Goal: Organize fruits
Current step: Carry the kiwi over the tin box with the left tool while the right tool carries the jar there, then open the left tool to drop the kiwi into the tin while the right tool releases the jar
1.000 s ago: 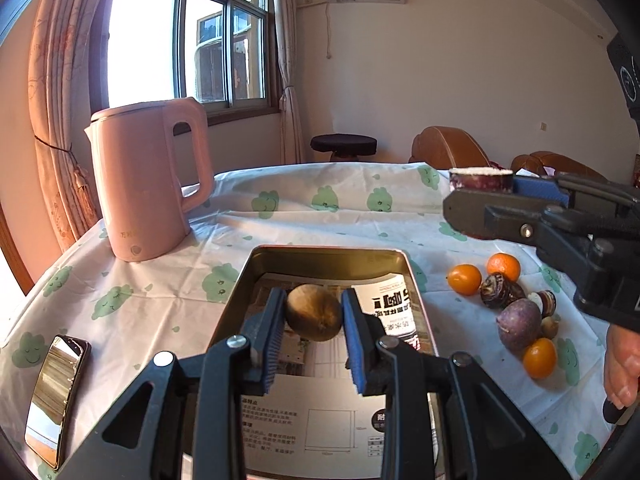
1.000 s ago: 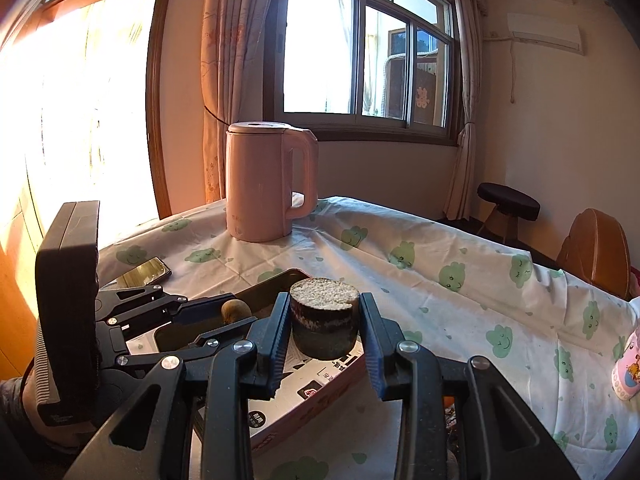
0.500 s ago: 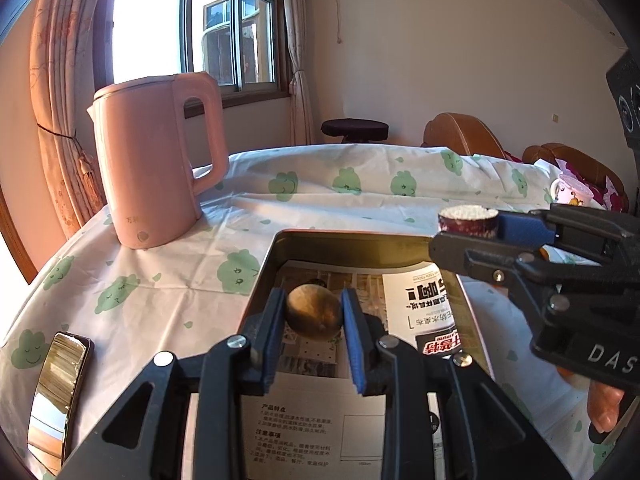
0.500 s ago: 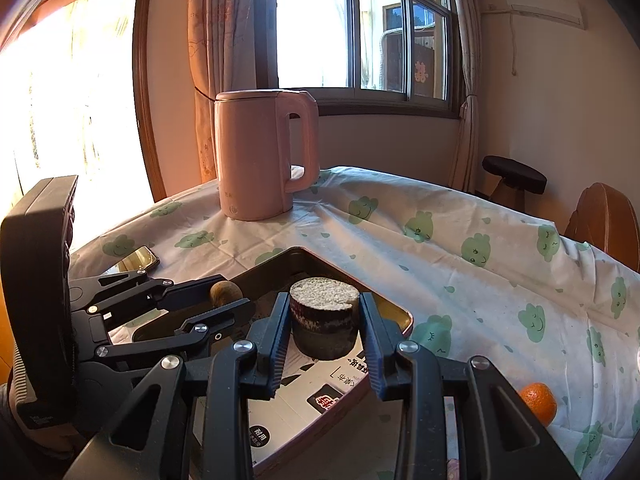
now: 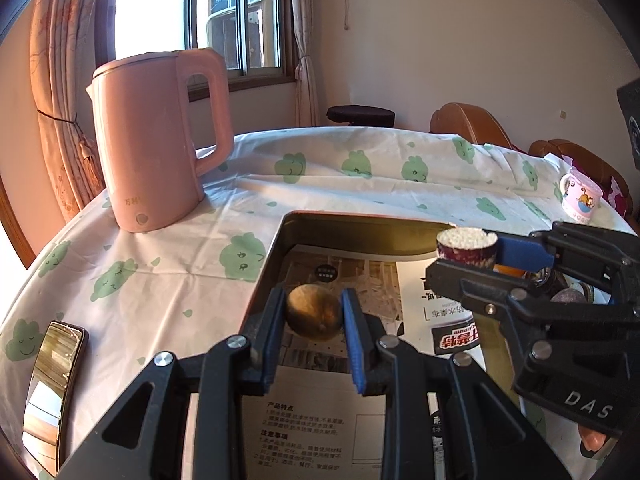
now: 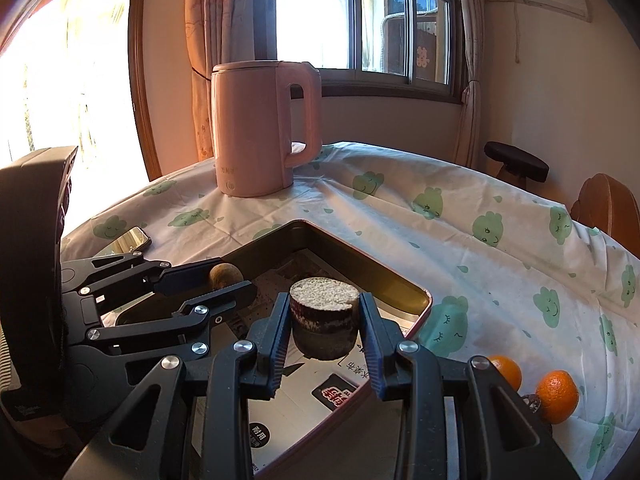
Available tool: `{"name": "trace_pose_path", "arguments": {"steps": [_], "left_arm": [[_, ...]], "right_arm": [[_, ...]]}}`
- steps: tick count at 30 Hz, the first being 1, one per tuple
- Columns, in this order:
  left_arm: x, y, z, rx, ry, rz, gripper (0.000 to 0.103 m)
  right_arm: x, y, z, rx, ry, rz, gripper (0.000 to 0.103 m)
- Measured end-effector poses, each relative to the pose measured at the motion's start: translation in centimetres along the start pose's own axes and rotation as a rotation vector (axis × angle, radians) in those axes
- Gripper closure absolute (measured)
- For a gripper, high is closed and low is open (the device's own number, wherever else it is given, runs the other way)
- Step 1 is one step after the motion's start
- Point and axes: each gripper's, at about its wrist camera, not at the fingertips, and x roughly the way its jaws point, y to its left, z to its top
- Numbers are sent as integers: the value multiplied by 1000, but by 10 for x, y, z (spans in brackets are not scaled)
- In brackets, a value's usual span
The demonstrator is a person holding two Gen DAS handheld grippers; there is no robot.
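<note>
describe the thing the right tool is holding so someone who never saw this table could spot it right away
On the cloud-print tablecloth, in front of the pink kettle, lies a metal tray lined with printed paper. Over it the right tool grips a short cut stalk piece. Unlike the round brown fruit in the left tool and the oranges on the cloth, it is cylindrical, with dark purple skin and a flat, pale, fibrous top.

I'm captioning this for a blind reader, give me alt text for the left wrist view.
The left gripper holds a round brown fruit over a metal tray lined with paper, while the right gripper holds a cut chunk beside it. A pink kettle stands behind on the tablecloth.
</note>
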Motion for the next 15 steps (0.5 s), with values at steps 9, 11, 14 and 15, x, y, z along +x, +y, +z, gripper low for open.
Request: {"name": "trace_pose_path", "arguments": {"steps": [9, 11, 14, 15], "left_arm": [[6, -1, 0, 3, 32, 2, 73], [7, -1, 0, 2, 38, 1, 73], [9, 0, 1, -1, 47, -2, 73], [10, 0, 0, -2, 51, -3, 73]], "right_arm": [[10, 1, -4, -1, 28, -5, 68], [13, 2, -4, -4, 37, -8, 68], [16, 2, -5, -5, 47, -11, 68], [17, 2, -5, -5, 50, -11, 68]]}}
